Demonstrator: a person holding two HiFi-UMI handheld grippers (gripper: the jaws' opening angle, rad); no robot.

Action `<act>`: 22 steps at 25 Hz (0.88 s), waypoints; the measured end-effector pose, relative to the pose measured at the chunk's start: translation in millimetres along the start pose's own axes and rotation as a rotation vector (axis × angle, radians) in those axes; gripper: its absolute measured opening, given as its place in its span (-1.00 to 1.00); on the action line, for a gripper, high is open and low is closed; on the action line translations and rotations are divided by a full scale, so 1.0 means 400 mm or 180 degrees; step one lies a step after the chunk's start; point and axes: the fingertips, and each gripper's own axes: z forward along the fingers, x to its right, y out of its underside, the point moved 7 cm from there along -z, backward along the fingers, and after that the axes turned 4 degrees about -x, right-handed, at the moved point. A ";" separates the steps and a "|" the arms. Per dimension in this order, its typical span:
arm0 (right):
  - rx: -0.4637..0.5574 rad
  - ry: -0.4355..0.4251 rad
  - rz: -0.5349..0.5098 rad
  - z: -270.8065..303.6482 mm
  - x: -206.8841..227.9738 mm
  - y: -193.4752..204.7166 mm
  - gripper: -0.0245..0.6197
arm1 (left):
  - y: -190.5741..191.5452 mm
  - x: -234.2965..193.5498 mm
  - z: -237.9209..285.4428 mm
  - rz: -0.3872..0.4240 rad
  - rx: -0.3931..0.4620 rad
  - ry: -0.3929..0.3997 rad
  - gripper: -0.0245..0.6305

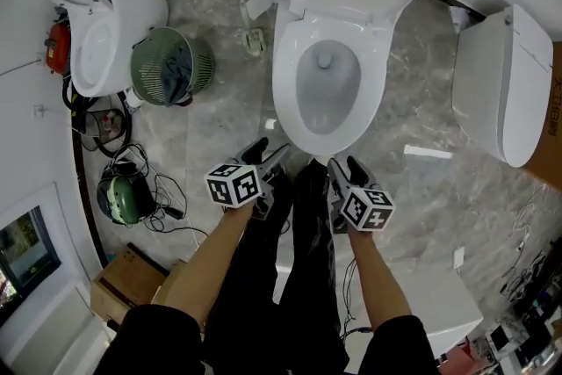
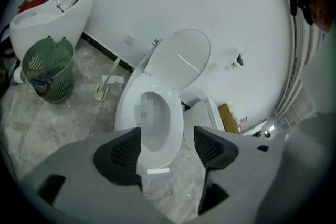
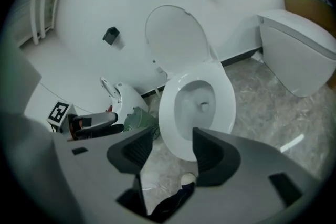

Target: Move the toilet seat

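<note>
jaws of left gripper (image 1: 270, 153) and right gripper (image 1: 345, 167) apart, empty, before toilet (image 1: 283, 92)

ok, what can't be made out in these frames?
Toilet bowl interior, left gripper view: blurred patch over it.
Green basket contents, head view: too small, dark.
Clutter, head view lower right: too small, cut by edge.
Second toilet, right gripper view: cut off by the edge.

Toilet (image 1: 285, 88) white; floor (image 1: 215, 13) grey, marble-veined. Waste basket (image 1: 171, 66) green. My left gripper (image 1: 268, 155) and right gripper (image 1: 347, 168) carry black-and-white square markers.
</note>
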 end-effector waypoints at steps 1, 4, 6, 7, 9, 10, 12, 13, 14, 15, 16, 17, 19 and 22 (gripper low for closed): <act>-0.0032 0.0015 0.0095 0.017 0.013 0.014 -0.19 | 0.010 -0.016 0.015 -0.0041 -0.0026 -0.0018 0.06; -0.0135 -0.0003 0.0454 0.064 0.052 0.060 -0.11 | 0.049 -0.061 0.056 -0.0228 -0.0121 0.0003 0.13; -0.0151 -0.0014 0.0679 0.088 0.086 0.079 -0.09 | 0.078 -0.085 0.090 -0.0337 -0.0238 0.0057 0.13; -0.0143 -0.0010 0.0760 0.099 0.104 0.083 -0.08 | 0.090 -0.097 0.108 -0.0365 -0.0309 0.0067 0.13; -0.0138 -0.0024 0.0861 0.121 0.133 0.091 -0.04 | 0.110 -0.120 0.144 -0.0371 -0.0436 0.0057 0.16; -0.0140 -0.0045 0.0929 0.132 0.147 0.097 -0.04 | 0.117 -0.130 0.159 -0.0370 -0.0478 0.0050 0.17; -0.0121 -0.0068 0.1130 0.154 0.179 0.112 -0.02 | 0.134 -0.152 0.186 -0.0391 -0.0535 0.0034 0.22; -0.0108 -0.0056 0.1212 0.164 0.197 0.118 -0.02 | 0.144 -0.164 0.199 -0.0417 -0.0563 0.0021 0.24; -0.0102 -0.0036 0.1264 0.174 0.215 0.122 -0.02 | 0.154 -0.176 0.211 -0.0452 -0.0591 0.0007 0.25; -0.0104 -0.0015 0.1298 0.184 0.232 0.125 -0.02 | 0.163 -0.187 0.223 -0.0489 -0.0612 -0.0006 0.26; -0.0109 -0.0003 0.1333 0.194 0.245 0.127 -0.02 | 0.170 -0.196 0.233 -0.0524 -0.0619 -0.0013 0.26; -0.0113 -0.0005 0.1369 0.205 0.255 0.129 -0.02 | 0.174 -0.206 0.241 -0.0558 -0.0612 -0.0011 0.26; -0.0126 -0.0023 0.1416 0.229 0.268 0.131 -0.01 | 0.174 -0.226 0.256 -0.0638 -0.0569 0.0027 0.26; -0.0178 -0.0018 0.1471 0.267 0.290 0.133 0.04 | 0.163 -0.241 0.281 -0.0767 -0.0474 0.0087 0.26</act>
